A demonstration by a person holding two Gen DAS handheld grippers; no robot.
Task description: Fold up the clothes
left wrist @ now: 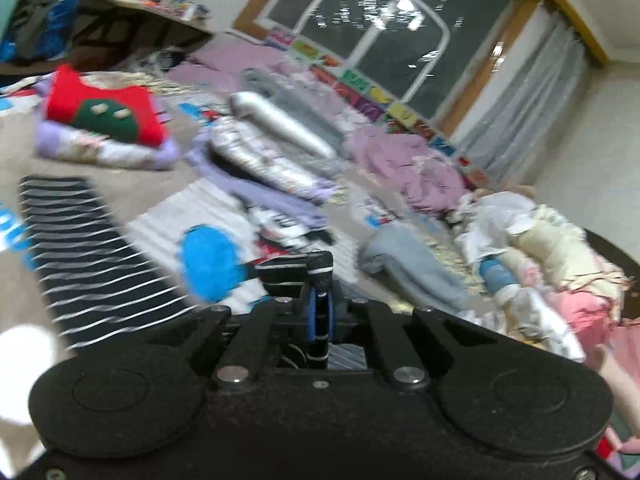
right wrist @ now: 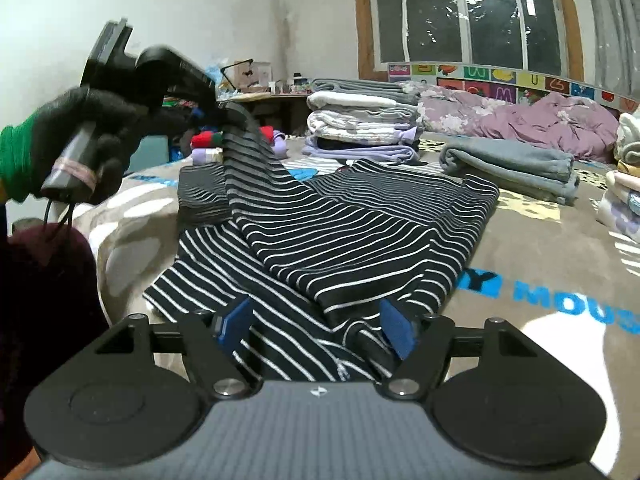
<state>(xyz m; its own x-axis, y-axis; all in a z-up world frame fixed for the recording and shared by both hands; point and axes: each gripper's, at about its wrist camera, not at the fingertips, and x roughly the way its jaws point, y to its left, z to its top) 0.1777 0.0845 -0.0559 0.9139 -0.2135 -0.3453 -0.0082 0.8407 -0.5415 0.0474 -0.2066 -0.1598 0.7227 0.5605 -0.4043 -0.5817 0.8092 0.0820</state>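
Folded stacks (right wrist: 362, 120) behind striped garment (right wrist: 360, 232)

Window (right wrist: 464, 16), alphabet mat (right wrist: 496, 80), desk (right wrist: 264, 98)

Striped shirt spread across the bed before me, folded piles behind it.

The navy white-striped knit shirt (right wrist: 340, 240) lies on the beige printed bedspread (right wrist: 540, 248), its near hem between the fingers of my right gripper (right wrist: 316, 326). My left gripper (right wrist: 224, 118), up at the left, holds one sleeve lifted above the bed. Behind the shirt stands a stack of folded pale towels (right wrist: 364, 120); to its right lies a folded grey-blue blanket (right wrist: 512, 168), with a crumpled mauve quilt (right wrist: 532, 120) behind that.
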